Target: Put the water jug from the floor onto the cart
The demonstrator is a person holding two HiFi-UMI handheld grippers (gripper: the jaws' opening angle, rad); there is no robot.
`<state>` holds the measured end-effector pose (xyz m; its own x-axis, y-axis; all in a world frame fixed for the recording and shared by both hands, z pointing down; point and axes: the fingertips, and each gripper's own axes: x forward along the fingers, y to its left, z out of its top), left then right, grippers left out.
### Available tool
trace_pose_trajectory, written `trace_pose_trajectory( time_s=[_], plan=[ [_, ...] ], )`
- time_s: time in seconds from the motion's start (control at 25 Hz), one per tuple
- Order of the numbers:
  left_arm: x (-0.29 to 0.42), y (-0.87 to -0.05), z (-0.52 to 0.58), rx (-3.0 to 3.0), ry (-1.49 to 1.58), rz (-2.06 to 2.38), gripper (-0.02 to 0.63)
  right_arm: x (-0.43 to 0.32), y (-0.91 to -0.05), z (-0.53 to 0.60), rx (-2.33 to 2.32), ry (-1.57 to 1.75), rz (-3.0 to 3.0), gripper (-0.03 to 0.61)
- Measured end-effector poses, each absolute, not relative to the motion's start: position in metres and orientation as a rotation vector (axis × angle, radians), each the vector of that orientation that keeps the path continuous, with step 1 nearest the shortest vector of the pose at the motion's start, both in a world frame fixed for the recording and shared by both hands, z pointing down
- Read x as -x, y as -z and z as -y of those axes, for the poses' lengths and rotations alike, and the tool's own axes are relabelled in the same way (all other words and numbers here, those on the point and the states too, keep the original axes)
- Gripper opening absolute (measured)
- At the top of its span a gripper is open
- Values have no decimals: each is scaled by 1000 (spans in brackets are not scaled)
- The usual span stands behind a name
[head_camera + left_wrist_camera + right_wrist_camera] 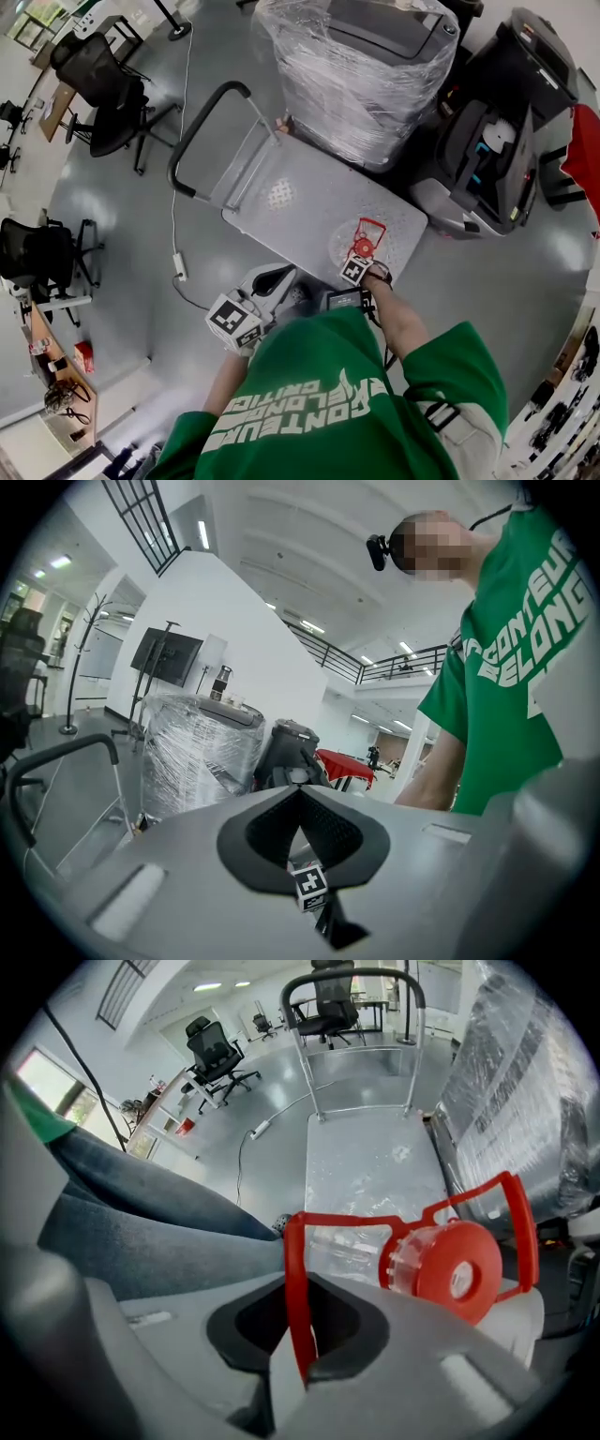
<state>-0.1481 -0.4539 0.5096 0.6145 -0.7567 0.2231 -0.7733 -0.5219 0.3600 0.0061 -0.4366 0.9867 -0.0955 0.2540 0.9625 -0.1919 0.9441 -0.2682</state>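
A clear water jug [364, 246] with a red cap [455, 1269] and a red carry handle [292, 1288] is over the near right corner of the grey cart deck [281, 202]. I cannot tell whether its base rests on the deck. My right gripper [364, 257] points steeply down at it. This right gripper [302, 1330] is shut on the red handle's strap. My left gripper [279, 278] hangs beside the cart's near edge, left of the jug. The left gripper [300, 794] looks shut with nothing in it.
The cart's black push handle [202, 127] rises at its far left end. A plastic-wrapped machine [361, 70] stands right behind the cart, with dark machines [487, 159] to its right. Office chairs [108, 94] and a power strip [180, 267] on a cable are at the left.
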Motion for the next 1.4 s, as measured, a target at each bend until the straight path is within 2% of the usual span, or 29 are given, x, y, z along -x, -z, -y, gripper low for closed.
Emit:
trace_pose_trajectory(
  time_s=[0.28,0.8,1.24,1.36,1.4],
  plan=[
    [128,-524,463,-2407,-83,1110,14,-10,-995,436,-13,-479,1583,41],
    [111,-535,458,-2444,-82,969,14,-8,-979,449,-192,-726,1603,131],
    [116,-534,442,-2531,-24,838,14,-14,-860,515,-611,-621,1925,145],
    [116,-537,432,-2558,-18,795,14,-12,-809,530,-757,-504,2033,129],
    [116,-537,428,-2564,-13,785,14,-11,-791,532,-792,-458,2070,103]
  ],
)
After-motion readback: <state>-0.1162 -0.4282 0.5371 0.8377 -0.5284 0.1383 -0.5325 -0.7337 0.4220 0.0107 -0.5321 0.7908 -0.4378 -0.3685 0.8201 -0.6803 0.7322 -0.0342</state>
